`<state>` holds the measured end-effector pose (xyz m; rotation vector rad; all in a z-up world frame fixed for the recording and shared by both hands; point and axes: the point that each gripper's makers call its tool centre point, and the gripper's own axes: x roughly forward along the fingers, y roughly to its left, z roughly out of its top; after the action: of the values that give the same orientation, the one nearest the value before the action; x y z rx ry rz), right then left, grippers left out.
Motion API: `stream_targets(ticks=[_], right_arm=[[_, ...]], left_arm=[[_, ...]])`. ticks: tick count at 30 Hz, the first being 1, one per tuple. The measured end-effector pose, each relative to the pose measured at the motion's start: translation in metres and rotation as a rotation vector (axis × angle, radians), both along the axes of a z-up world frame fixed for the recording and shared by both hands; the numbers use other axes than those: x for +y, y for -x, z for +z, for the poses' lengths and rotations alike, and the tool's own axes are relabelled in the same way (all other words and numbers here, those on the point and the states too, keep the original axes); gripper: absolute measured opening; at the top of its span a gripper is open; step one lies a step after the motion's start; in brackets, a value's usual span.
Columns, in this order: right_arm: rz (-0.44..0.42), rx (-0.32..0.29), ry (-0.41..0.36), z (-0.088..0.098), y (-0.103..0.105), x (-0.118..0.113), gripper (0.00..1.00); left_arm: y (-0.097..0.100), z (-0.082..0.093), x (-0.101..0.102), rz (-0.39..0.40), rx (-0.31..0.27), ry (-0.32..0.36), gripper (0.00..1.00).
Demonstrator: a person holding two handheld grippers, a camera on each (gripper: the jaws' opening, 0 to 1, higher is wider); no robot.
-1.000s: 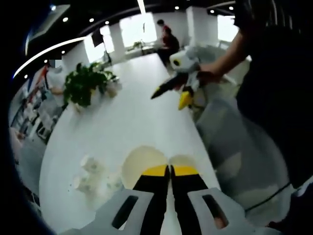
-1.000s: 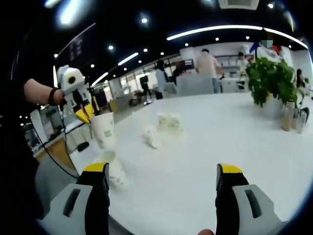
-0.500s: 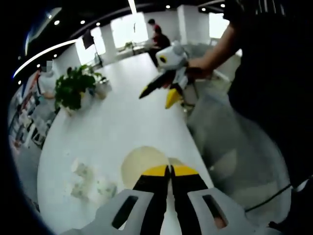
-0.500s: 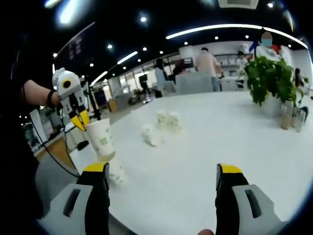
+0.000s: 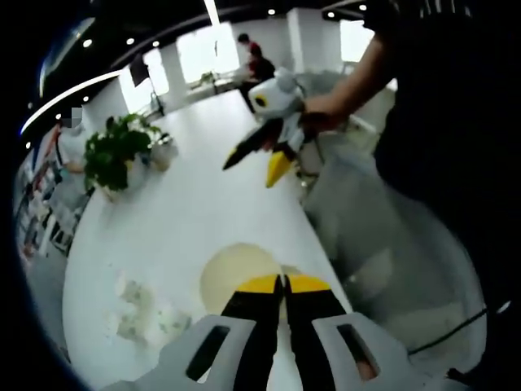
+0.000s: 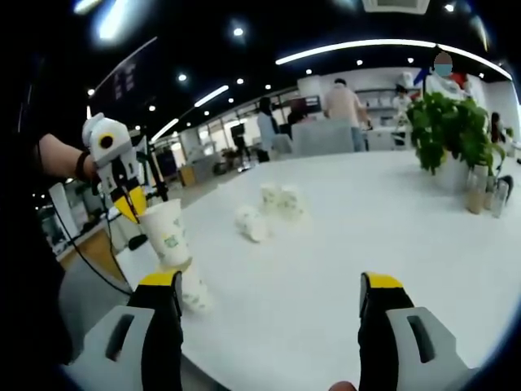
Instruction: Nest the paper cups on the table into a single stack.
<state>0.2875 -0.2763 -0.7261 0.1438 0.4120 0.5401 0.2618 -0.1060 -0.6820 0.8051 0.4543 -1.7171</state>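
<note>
In the left gripper view my left gripper (image 5: 283, 282) is shut on the rim of a white paper cup (image 5: 232, 273), whose open mouth faces the camera. The right gripper view has that left gripper (image 6: 133, 208) holding the same cup (image 6: 167, 235) upright by its rim, just above another cup (image 6: 193, 291) near the table's edge. Several more cups (image 6: 254, 225) lie farther along the white table (image 6: 391, 236), and they appear again as cups (image 5: 138, 305) at lower left. My right gripper (image 6: 269, 303) stands open with nothing between its fingers; it also appears from afar, held in a hand (image 5: 251, 169).
A potted plant (image 6: 444, 130) with small bottles beside it stands at the table's far side, and is the plant (image 5: 110, 159) at upper left. People stand and sit beyond the table. The person's dark clothing (image 5: 456, 163) is at the right, past the table's edge.
The left gripper has brought the held cup down and slightly left, closer to the cup at the table's edge. The right gripper's jaws stay open.
</note>
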Motion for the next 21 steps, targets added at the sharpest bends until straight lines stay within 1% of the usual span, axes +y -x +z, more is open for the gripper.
stream_targets(ticks=[9, 15, 21], right_arm=[[-0.003, 0.000, -0.001, -0.0006, -0.0034, -0.0016, 0.88], [0.000, 0.000, -0.003, -0.0009, -0.0045, 0.0015, 0.88], [-0.003, -0.001, -0.005, -0.0014, -0.0041, 0.0008, 0.88]], left_arm=[[-0.0010, 0.0054, -0.0042, -0.019, -0.016, 0.006, 0.00], [0.0028, 0.0083, -0.0068, -0.031, -0.024, 0.013, 0.00], [0.0059, 0.0056, -0.0072, -0.041, -0.023, 0.006, 0.00]])
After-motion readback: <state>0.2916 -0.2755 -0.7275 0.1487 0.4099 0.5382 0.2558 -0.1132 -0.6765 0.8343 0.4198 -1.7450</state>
